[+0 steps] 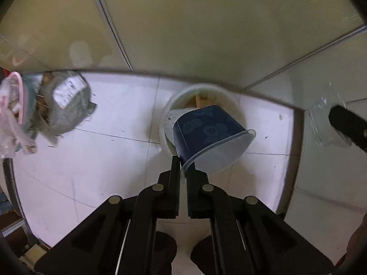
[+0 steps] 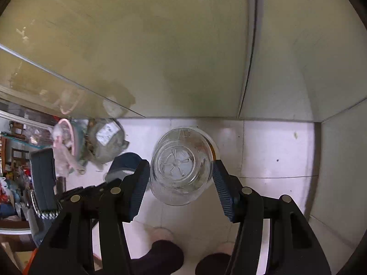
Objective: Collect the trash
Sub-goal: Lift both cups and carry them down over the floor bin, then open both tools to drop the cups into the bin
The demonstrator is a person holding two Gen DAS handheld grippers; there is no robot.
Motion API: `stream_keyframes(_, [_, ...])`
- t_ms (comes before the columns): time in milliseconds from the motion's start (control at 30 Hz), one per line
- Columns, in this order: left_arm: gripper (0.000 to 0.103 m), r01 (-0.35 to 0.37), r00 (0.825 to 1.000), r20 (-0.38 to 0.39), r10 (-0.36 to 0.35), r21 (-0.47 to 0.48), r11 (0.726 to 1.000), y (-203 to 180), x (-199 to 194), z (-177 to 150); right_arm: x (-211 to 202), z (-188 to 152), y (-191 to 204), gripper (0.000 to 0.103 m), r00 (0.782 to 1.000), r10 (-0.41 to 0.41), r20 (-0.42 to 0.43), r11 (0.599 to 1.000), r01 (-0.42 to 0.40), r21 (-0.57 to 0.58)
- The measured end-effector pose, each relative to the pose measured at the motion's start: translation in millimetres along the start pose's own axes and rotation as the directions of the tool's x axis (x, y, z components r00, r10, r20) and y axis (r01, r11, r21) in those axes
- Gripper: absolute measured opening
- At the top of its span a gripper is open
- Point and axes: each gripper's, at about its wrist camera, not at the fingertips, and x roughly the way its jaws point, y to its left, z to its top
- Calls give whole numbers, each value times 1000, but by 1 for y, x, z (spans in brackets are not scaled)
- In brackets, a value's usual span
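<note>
My left gripper (image 1: 183, 163) is shut on the rim of a dark blue paper cup (image 1: 206, 130), holding it tilted above a white trash bin (image 1: 236, 105) on the floor. The cup also shows in the right wrist view (image 2: 125, 161). My right gripper (image 2: 181, 167) is shut on a clear plastic bottle (image 2: 181, 167), seen bottom-first, held over the same bin (image 2: 212, 143). The bottle (image 1: 325, 123) and a right finger (image 1: 348, 123) show at the right of the left wrist view.
A grey bundle with a white label (image 1: 66, 105) and a pink-and-white bag (image 1: 13, 110) lie on the white tiled floor to the left. Yellowish wall panels (image 2: 160, 45) rise right behind the bin. Cluttered shelves (image 2: 13, 160) stand at far left.
</note>
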Motion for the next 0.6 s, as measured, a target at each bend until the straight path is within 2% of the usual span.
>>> stream_keyframes(167, [3, 6, 999, -48, -6, 18, 1000, -2, 64, 2, 62, -4, -14, 53, 999, 10, -36, 1000, -10, 10])
stream_keyframes(367, [4, 45, 999, -29, -44, 32, 998, 3, 80, -2, 104, -6, -20, 54, 996, 42, -85, 999, -41, 10])
stream_keyframes(400, [5, 57, 998, -26, -56, 42, 997, 4, 80, -2, 107, -5, -21, 54, 994, 49, -95, 999, -47, 14])
stream_keyframes(467, [18, 55, 998, -30, -54, 58, 997, 1, 81, -2, 112, -4, -24, 54, 992, 71, -107, 997, -68, 28])
stream_keyframes(533, [26, 59, 998, -38, -57, 68, 996, 3, 79, -1, 112, -2, -25, 55, 989, 96, -111, 995, -91, 46])
stream_keyframes(600, [29, 66, 997, -39, -63, 80, 995, 2, 75, -2, 108, -1, -27, 59, 989, 96, -108, 994, -90, 56])
